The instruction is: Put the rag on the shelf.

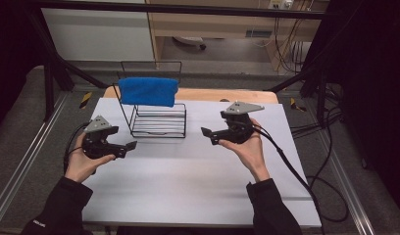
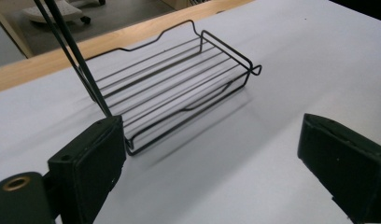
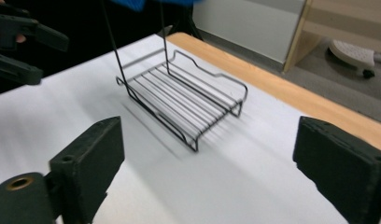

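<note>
One wire rack (image 1: 159, 122), one blue towel (image 1: 148, 91), two tongs, one table (image 1: 198, 186)

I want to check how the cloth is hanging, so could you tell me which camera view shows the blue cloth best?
The high view: the blue cloth shows whole, draped over the top bar of the wire rack. The right gripper view catches a blurred blue strip at its top edge. The left gripper view shows the rack's tray and uprights.

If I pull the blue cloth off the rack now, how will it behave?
The blue cloth drapes over the top bar, so it is probably floppy and light. The wire rack looks thin and tall; it may tip or slide if the cloth snags.
</note>
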The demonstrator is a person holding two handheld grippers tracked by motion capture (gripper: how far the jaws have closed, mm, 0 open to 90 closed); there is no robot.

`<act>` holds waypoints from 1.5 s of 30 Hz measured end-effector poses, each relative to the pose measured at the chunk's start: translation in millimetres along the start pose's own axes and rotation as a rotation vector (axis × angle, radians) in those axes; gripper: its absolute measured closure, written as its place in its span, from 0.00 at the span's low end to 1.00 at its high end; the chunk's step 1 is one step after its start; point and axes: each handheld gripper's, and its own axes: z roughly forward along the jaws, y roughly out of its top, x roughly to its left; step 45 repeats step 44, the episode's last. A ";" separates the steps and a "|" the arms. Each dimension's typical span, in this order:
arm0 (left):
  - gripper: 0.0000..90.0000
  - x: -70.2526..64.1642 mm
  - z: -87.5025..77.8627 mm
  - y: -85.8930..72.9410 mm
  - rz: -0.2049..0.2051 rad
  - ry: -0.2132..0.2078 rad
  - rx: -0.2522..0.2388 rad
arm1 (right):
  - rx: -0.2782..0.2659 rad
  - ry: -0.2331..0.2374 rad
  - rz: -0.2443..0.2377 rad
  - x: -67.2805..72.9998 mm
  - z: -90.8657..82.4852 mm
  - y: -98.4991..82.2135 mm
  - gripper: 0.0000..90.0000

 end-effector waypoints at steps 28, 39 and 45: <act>0.10 -15.0 16.0 -81.1 0.008 -0.075 0.079 | 0.113 -0.042 0.153 -47.0 -66.7 -165.6 0.01; 0.09 -19.0 14.2 -93.2 0.017 -0.073 0.076 | 0.128 -0.031 0.164 -50.6 -75.8 -185.1 0.01; 0.08 -19.6 14.5 -94.8 0.015 -0.075 0.080 | 0.135 -0.023 0.171 -48.7 -76.5 -186.3 0.01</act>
